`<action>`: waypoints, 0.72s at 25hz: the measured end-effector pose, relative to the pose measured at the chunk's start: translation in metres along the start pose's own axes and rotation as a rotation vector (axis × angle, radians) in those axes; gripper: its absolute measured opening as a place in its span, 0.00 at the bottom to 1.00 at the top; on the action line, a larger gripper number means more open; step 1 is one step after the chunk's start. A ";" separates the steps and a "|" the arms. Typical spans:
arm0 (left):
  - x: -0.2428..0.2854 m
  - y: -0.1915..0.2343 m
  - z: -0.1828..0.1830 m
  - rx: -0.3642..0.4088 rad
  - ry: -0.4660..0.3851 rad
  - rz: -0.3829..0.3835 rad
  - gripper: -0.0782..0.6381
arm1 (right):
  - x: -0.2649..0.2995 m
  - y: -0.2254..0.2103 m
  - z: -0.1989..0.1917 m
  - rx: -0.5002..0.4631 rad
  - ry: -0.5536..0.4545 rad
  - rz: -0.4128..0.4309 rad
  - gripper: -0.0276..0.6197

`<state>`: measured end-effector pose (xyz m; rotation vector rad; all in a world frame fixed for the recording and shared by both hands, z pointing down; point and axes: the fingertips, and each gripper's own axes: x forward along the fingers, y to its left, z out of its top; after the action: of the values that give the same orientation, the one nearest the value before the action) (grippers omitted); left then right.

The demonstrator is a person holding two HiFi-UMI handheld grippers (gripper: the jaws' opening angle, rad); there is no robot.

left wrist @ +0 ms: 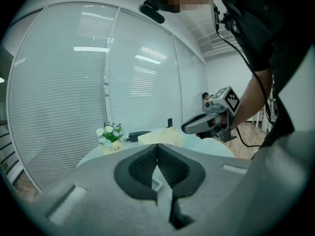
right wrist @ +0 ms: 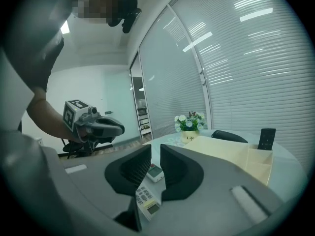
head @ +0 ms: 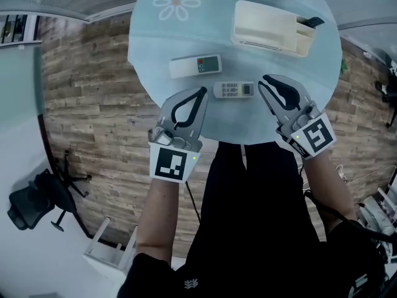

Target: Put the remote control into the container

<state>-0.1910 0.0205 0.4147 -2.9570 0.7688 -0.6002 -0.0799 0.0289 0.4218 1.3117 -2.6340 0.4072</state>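
Well, the job has not really begun. Two remote controls lie flat on the desk (head: 155, 42): a small remote (head: 234, 90) close in front of me and a bigger remote (head: 195, 66) a bit further off. Neither is in the container (head: 263, 23), which sits at the far right of the desk, apart from both. A black thing (head: 312, 22) stands in its small end part, and the big part looks empty.

My left tongs (head: 202, 92) are closed tight with nothing in them, just left of the small remote. My right tongs (head: 267, 81) are a little bit apart and hold nothing. They hang just right of that remote, not touching it.

I think everything is left to do: grab a remote, lift it, carry it over and drop it in the container.
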 end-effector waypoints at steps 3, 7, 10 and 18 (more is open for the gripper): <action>0.007 -0.008 -0.015 0.000 0.002 -0.021 0.11 | 0.000 0.000 -0.016 0.004 0.015 -0.002 0.14; 0.018 -0.017 -0.037 0.009 0.027 -0.050 0.11 | -0.002 -0.005 -0.034 0.015 0.033 -0.013 0.14; 0.030 -0.026 -0.051 0.040 0.051 -0.090 0.11 | -0.002 -0.008 -0.046 0.028 0.040 -0.020 0.14; 0.055 -0.049 -0.093 0.025 0.107 -0.166 0.12 | 0.010 -0.006 -0.082 0.085 0.055 0.011 0.15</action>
<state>-0.1588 0.0433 0.5267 -3.0062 0.5208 -0.7775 -0.0782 0.0436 0.5034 1.2911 -2.6067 0.5547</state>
